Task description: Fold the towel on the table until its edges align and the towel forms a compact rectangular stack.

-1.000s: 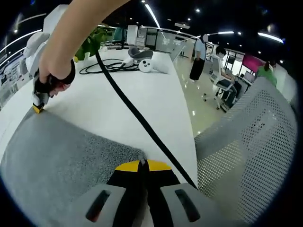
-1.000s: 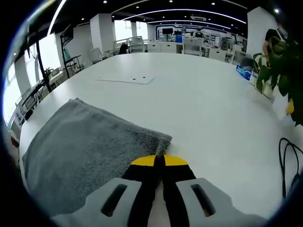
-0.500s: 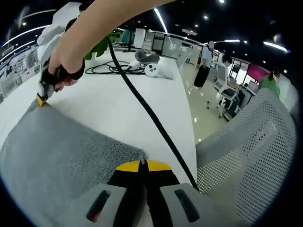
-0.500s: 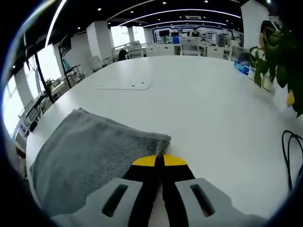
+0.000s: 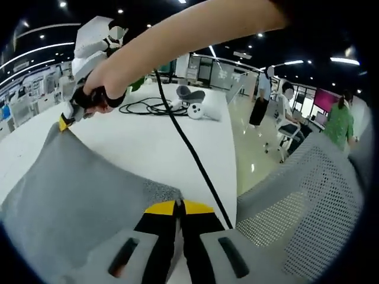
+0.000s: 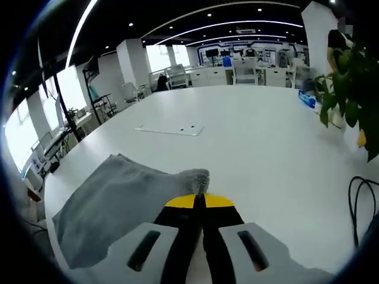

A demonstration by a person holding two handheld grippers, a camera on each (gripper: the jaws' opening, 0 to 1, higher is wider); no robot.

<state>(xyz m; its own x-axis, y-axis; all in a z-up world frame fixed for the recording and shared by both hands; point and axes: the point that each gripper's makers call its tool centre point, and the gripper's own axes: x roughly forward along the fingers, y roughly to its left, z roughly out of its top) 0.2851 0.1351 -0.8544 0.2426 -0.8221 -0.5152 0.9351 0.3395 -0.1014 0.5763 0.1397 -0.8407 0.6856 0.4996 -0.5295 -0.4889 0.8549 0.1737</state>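
Observation:
A grey towel is held up off the white table by two of its corners. In the left gripper view, my left gripper is shut on the near corner, with yellow tips together. The right gripper, held by a hand, pinches the far corner at the upper left. In the right gripper view, my right gripper is shut on a towel corner that pokes up past its yellow tips, and the cloth hangs down to the left over the table.
A black cable runs from the right gripper across the table. More coiled cable and white devices lie at the far end. A mesh chair stands at the right. A potted plant and a flat white plate are on the table.
Both grippers have risen, lifting the towel's held edge off the table. The cloth now hangs and slopes instead of lying flat.

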